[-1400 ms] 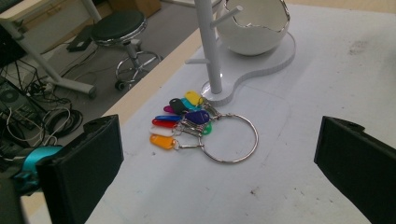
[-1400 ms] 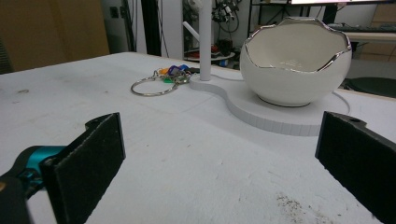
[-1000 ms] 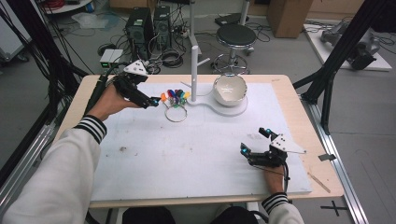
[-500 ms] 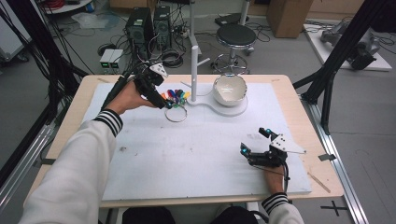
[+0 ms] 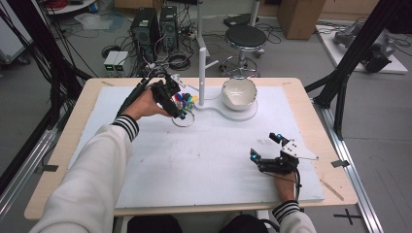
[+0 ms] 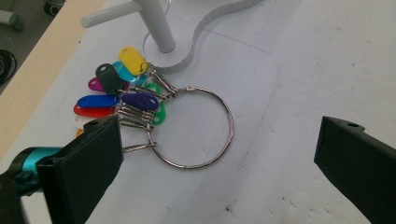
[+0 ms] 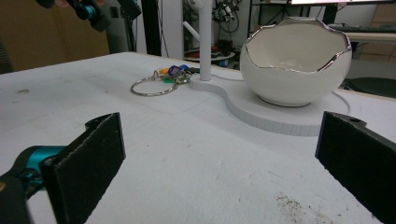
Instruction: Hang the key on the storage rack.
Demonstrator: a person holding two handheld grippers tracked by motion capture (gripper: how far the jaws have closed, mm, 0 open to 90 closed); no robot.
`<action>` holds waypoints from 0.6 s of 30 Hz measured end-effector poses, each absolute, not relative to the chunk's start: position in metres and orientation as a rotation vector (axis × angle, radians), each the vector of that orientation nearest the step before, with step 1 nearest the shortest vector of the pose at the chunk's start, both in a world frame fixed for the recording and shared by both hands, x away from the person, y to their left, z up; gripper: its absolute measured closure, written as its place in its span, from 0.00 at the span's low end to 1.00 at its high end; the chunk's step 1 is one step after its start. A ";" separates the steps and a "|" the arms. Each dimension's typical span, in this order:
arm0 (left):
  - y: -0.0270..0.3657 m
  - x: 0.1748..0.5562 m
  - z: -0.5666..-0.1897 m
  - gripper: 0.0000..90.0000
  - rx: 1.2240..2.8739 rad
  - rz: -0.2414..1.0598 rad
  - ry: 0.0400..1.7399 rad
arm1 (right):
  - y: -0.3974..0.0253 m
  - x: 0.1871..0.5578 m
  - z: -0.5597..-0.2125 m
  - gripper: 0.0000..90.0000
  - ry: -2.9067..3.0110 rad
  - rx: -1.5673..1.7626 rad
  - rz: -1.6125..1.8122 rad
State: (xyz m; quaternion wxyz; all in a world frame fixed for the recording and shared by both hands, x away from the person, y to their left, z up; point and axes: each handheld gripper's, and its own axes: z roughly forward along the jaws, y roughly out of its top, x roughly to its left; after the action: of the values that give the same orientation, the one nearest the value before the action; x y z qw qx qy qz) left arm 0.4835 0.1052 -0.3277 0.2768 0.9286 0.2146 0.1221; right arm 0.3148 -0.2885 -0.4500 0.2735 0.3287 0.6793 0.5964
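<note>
Above the key ring (image 6: 194,127) the left hand-held gripper (image 5: 176,103) gapes empty — tags (image 6: 116,93) clearest close up.

Shiny metal key ring (image 6: 194,127), glossy plastic tags (image 6: 131,59), matt white mat (image 5: 204,160)

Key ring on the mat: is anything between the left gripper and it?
Nothing visible is. The left gripper is open above the key ring, which lies flat on the white mat. The coloured tags fan out to one side, and the white post stands beyond them.
</note>
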 end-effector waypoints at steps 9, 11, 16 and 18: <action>0.092 0.490 -0.346 0.02 2.563 0.282 0.569 | -0.288 0.315 -0.450 0.01 1.831 0.881 1.604; 0.090 0.493 -0.349 0.02 2.582 0.270 0.563 | -0.288 0.315 -0.450 0.01 1.831 0.881 1.604; 0.084 0.497 -0.356 0.02 2.612 0.255 0.559 | -0.288 0.315 -0.450 0.01 1.830 0.884 1.605; 0.083 0.497 -0.358 0.02 2.614 0.246 0.568 | -0.288 0.314 -0.450 0.01 1.830 0.891 1.606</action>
State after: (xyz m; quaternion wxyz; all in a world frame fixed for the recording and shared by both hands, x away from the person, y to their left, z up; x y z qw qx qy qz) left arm 0.4973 0.0827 -0.3580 0.2258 0.9479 0.2062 0.0891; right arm 0.3144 -0.2882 -0.4499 0.2707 0.3309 0.6794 0.5963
